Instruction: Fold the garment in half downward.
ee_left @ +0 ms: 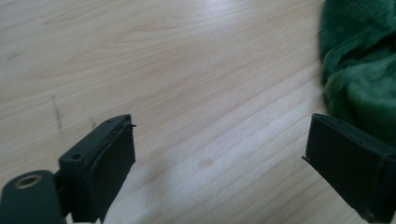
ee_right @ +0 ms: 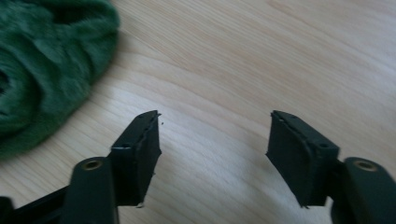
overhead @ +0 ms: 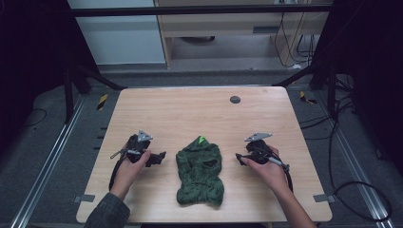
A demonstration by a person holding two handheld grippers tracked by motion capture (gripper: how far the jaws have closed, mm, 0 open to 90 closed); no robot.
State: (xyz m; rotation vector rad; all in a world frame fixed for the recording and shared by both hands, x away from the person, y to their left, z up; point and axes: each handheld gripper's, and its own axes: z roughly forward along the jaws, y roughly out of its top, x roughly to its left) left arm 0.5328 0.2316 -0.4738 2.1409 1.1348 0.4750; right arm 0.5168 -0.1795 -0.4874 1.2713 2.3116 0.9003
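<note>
Lying crumpled between both wide-open, empty grippers, dark green fleecy garment [overhead: 200,171], perhaps hooded, light wooden table [overhead: 190,109]

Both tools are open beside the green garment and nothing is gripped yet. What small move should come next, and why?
Probably bring the left tool a little inward to the green garment. Its jaws stand wide apart over bare table, with the cloth edge just past one jaw in the left gripper view. The right tool is also open and short of the cloth, so it could follow.
</note>
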